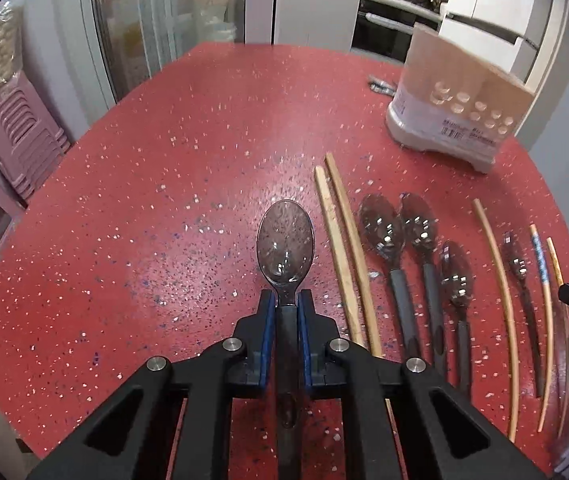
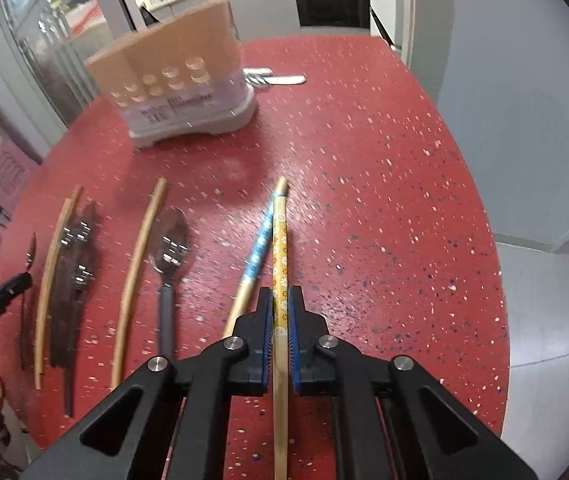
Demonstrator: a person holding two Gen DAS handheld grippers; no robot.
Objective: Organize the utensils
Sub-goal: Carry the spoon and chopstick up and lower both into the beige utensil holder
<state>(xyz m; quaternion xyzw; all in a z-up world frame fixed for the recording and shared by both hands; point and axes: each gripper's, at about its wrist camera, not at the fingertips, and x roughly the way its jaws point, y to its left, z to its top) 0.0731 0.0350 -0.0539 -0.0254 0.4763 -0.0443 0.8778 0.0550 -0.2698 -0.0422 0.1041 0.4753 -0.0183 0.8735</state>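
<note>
Our left gripper (image 1: 287, 300) has its fingers closed on a spoon (image 1: 285, 242); our right gripper (image 2: 280, 300) pinches a yellow chopstick (image 2: 280, 248) above the table (image 2: 364, 200).

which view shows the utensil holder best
The left wrist view shows the utensil holder slightly better: its front holes, label and base are sharper, though its top is smeared. The right wrist view shows the same holder whole but softer, standing on the red table.
</note>
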